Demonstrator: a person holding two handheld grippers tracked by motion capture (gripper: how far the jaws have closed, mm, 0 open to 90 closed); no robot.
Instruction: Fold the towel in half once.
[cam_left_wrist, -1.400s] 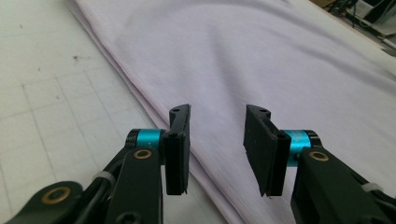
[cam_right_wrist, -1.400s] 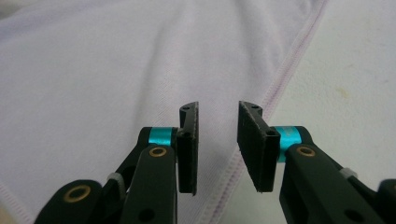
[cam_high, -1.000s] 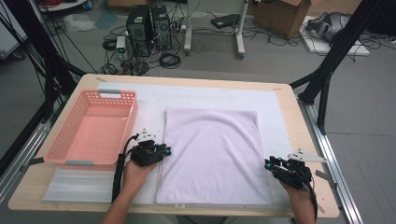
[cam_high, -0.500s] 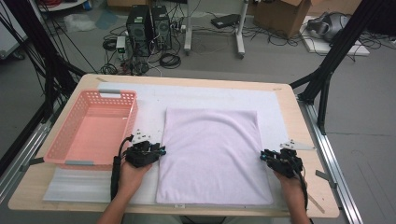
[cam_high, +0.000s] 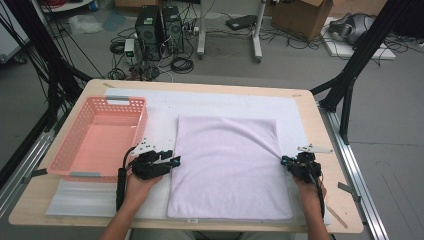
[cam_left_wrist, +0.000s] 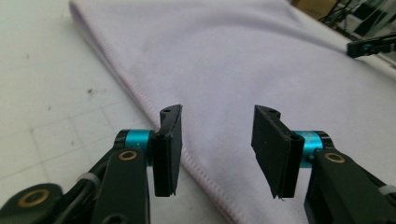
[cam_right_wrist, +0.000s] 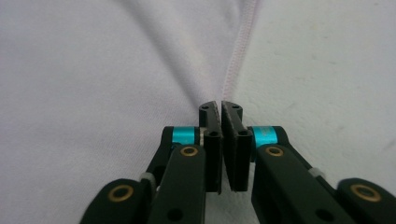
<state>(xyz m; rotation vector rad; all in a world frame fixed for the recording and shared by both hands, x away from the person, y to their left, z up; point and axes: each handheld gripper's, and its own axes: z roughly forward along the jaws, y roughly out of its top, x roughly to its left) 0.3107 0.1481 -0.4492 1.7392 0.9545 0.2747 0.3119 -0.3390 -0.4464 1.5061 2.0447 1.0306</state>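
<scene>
The lilac towel (cam_high: 227, 167) lay spread flat on a white mat (cam_high: 160, 107) in the middle of the counter (cam_high: 320, 130), its left hem running beside the pink basket (cam_high: 100, 137), which stood empty and well apart from the cloth. Judging from this, the folding was barely begun: the towel was still one open sheet, with only a shallow ridge rising from its right edge toward the far corner.

At that right edge the right claw (cam_high: 286, 161) had just been closing, and in the right gripper view its jaws stood almost together on the stitched hem (cam_right_wrist: 233, 70), the cloth puckering up into them. That looked like a grip on the towel's edge, though how much fabric lay between the pads could not be told.

On the other side the left claw (cam_high: 175, 160) sat at the left hem. Its jaws had just been opening; in the left gripper view they stood about half wide, straddling the seam (cam_left_wrist: 201, 170) with nothing pinched between them.

So, as I judged it, one side was taken and the other not yet. What remained was the left grasp, the lifting and folding of the towel, and probably its placing in the basket.
</scene>
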